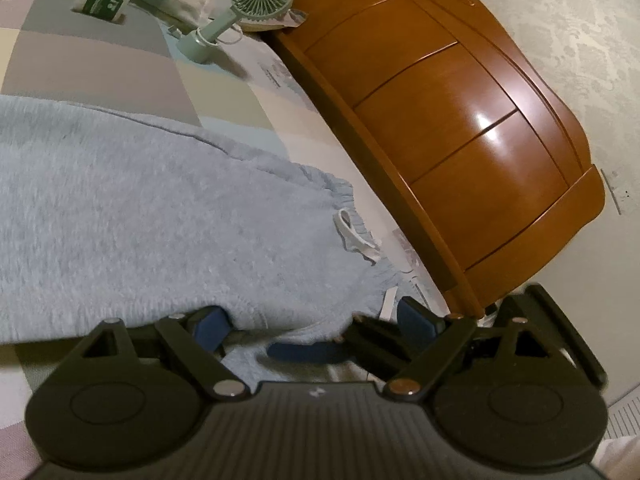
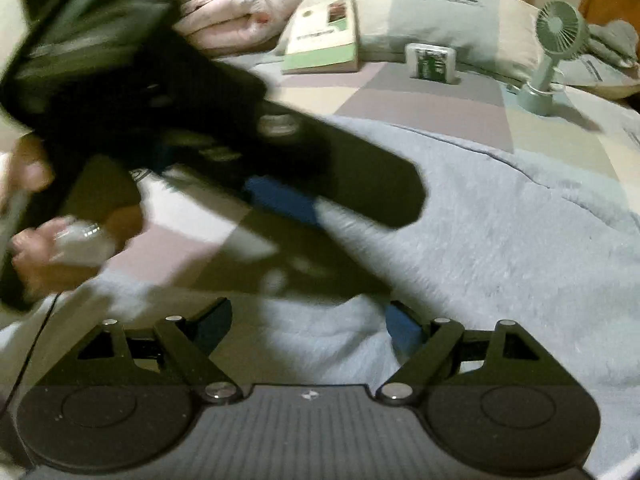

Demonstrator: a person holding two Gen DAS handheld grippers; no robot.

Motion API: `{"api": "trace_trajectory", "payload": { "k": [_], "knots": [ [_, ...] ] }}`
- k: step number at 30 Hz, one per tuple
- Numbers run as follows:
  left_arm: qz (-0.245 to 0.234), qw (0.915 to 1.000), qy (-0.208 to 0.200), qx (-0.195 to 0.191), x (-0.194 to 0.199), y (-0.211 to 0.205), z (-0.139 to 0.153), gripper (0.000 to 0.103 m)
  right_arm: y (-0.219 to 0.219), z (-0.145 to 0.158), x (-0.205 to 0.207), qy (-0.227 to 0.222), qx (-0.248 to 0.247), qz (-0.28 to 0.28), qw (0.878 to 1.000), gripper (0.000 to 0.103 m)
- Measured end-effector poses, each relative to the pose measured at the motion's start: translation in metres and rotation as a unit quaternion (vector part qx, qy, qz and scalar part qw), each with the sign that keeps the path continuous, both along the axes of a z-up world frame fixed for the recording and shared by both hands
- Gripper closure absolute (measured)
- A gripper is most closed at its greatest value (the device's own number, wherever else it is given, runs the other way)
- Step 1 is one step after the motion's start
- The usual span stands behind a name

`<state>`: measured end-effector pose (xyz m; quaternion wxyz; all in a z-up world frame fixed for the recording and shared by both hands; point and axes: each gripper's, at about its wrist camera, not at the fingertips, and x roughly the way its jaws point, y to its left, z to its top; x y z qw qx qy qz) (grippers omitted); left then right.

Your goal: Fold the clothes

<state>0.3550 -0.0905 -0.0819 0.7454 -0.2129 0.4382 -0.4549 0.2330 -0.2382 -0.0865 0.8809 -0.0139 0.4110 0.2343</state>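
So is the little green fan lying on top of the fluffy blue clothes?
No, the green fan stands on the patchwork bed cover, well apart from the fluffy blue garment.

Indoor light was dim and warm. A bright glare spot sat on the wooden headboard [image 1: 460,120]. Both fisheye views bent strongly at the edges, with dark corners. The left gripper [image 2: 280,168] in the right wrist view was smeared by motion blur and threw a dark shadow over the blue fleece garment [image 2: 500,248].
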Motion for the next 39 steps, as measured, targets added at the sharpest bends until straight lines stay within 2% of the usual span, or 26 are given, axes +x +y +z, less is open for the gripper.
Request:
{"api": "trace_trajectory", "payload": {
  "k": [4,6,10,14,19,22,25,29,33,36,39],
  "knots": [
    [-0.001,1.0,0.001,-0.002,-0.001,0.001,0.0,0.015,0.012,-0.019,0.007,0.019,-0.006,0.013,1.0,0.01],
    [-0.002,1.0,0.003,-0.001,-0.002,0.001,0.0,0.015,0.018,-0.029,0.019,0.019,-0.009,0.007,1.0,0.0],
    [-0.004,1.0,-0.001,0.006,-0.005,0.003,0.002,0.015,0.018,-0.021,0.025,0.014,0.004,-0.002,1.0,0.002],
    [-0.013,0.9997,-0.004,0.018,-0.01,0.006,0.002,0.015,-0.006,0.002,-0.012,0.01,-0.001,-0.019,1.0,0.001],
    [-0.036,0.997,-0.015,0.067,-0.033,0.011,-0.003,0.015,-0.041,0.012,-0.064,0.016,-0.028,-0.066,0.997,0.001],
    [-0.051,0.9918,-0.034,0.112,-0.06,0.017,-0.004,0.015,-0.055,0.007,-0.084,0.022,-0.048,-0.106,0.993,0.001],
    [-0.072,0.9814,-0.103,0.145,-0.094,0.017,0.008,0.015,-0.066,-0.003,-0.099,0.019,-0.058,-0.143,0.988,0.001],
    [-0.122,0.9686,-0.155,0.152,-0.119,-0.005,0.008,0.012,-0.083,-0.013,-0.111,0.009,-0.052,-0.171,0.984,0.001],
    [-0.116,0.9621,-0.154,0.193,-0.117,-0.017,-0.015,0.012,-0.093,-0.024,-0.116,0.002,-0.071,-0.189,0.979,0.001],
    [-0.085,0.9626,-0.146,0.212,-0.116,0.004,-0.027,0.013,-0.11,-0.031,-0.131,0.006,-0.087,-0.206,0.975,0.0],
    [-0.067,0.9545,-0.149,0.249,-0.123,0.018,-0.024,0.013,-0.121,-0.025,-0.149,-0.005,-0.085,-0.218,0.972,0.0]
  ]
}}
